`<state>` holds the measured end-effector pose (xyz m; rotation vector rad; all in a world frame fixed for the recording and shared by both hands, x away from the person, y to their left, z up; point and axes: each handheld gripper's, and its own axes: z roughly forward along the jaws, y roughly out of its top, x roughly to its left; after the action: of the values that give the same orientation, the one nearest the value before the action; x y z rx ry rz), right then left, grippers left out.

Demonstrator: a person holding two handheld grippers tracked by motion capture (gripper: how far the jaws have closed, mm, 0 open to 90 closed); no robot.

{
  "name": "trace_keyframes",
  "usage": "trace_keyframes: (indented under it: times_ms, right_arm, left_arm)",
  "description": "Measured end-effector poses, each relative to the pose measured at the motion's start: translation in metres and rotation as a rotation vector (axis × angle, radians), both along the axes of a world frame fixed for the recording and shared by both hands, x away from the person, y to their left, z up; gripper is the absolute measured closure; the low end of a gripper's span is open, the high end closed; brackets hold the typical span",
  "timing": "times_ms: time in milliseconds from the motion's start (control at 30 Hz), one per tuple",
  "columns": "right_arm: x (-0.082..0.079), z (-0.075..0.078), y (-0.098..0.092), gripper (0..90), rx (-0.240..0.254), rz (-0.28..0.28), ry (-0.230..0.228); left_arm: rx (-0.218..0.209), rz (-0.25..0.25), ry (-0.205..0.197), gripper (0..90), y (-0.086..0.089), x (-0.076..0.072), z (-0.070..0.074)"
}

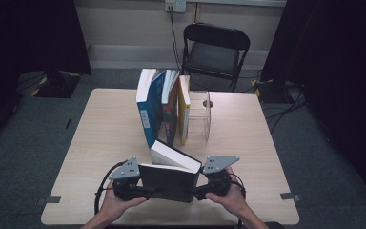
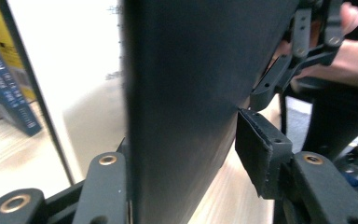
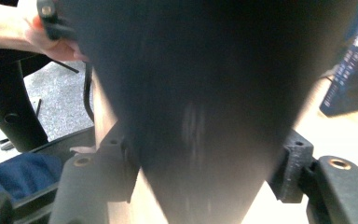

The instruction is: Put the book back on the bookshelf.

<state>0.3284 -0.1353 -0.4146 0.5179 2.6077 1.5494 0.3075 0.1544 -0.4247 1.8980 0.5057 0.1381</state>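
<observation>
A black hardcover book [image 1: 170, 181] with a white page block is tilted up above the table's front edge, between my two grippers. My left gripper [image 1: 145, 192] is at the book's left edge. In the left gripper view the left gripper [image 2: 186, 154] straddles the black book [image 2: 186, 93]: one finger lies against it, and the other pad [image 2: 261, 149] stands just off the cover, so this gripper is open. My right gripper [image 1: 198, 191] is at the book's right edge. In the right gripper view the right gripper [image 3: 209, 158] has both pads pressed on the black book [image 3: 205, 93].
Several books [image 1: 164, 107] stand upright mid-table, leaning on a clear acrylic stand [image 1: 201, 117]. The wooden table [image 1: 105, 129] is bare to the left and right of them. A black folding chair [image 1: 214, 50] stands behind the table. Dark curtains hang on both sides.
</observation>
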Motion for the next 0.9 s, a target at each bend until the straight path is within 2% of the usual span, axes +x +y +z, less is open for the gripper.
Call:
trace_keyframes:
  times_ms: [133,267,333,367,400,433,467,500,533,567,633,767,800,833,867,900]
  right_arm:
    - [0.001,0.005,0.006,35.0,0.010,0.002,-0.012]
    - [0.003,0.014,0.008,33.2,0.037,0.006,-0.021]
    - [0.003,0.016,0.010,32.4,0.051,-0.002,-0.021]
    - [0.003,0.015,0.011,32.4,0.054,-0.010,-0.022]
    - [0.003,0.015,0.011,32.4,0.054,-0.010,-0.022]
    - [0.001,0.012,0.013,32.5,0.042,-0.016,-0.032]
    - [-0.002,0.011,0.014,34.0,0.035,-0.036,-0.044]
    - [-0.002,0.011,0.014,34.0,0.035,-0.036,-0.044]
    - [-0.005,0.011,0.016,42.1,0.026,-0.058,-0.071]
    - [-0.006,0.011,0.016,47.1,0.017,-0.065,-0.084]
    - [-0.009,0.013,0.016,48.0,0.001,-0.073,-0.102]
    - [-0.011,0.015,0.016,49.2,-0.011,-0.081,-0.112]
    - [-0.011,0.017,0.014,49.9,-0.023,-0.081,-0.111]
    - [-0.011,0.017,0.014,49.9,-0.023,-0.081,-0.111]
    - [-0.011,0.017,0.014,51.3,-0.025,-0.082,-0.112]
    - [-0.011,0.017,0.012,51.9,-0.026,-0.084,-0.113]
  left_arm:
    - [-0.005,0.003,0.015,48.3,0.001,0.001,-0.002]
    - [0.024,0.033,0.034,44.4,0.005,0.001,-0.006]
    - [0.071,0.018,0.013,48.7,0.009,0.001,-0.012]
    - [0.071,0.018,0.013,48.3,0.009,0.001,-0.012]
    - [0.071,0.024,0.036,48.3,0.009,0.002,-0.015]
    - [0.078,0.028,0.053,46.0,0.010,0.004,-0.017]
    - [0.094,0.053,0.063,41.9,0.009,0.005,-0.021]
    - [0.094,0.053,0.063,42.1,0.009,0.005,-0.021]
    - [0.118,0.078,0.068,41.4,0.009,0.007,-0.024]
    - [0.115,0.076,0.068,41.2,0.011,0.008,-0.024]
    - [0.104,0.061,0.088,41.2,0.012,0.010,-0.024]
    - [0.111,0.043,0.083,39.7,0.013,0.011,-0.024]
    - [0.114,0.044,0.100,38.2,0.014,0.011,-0.023]
    - [0.114,0.044,0.100,34.2,0.014,0.011,-0.023]
    - [0.124,0.064,0.100,34.2,0.014,0.009,-0.023]
    - [0.138,0.073,0.101,28.8,0.015,0.010,-0.023]
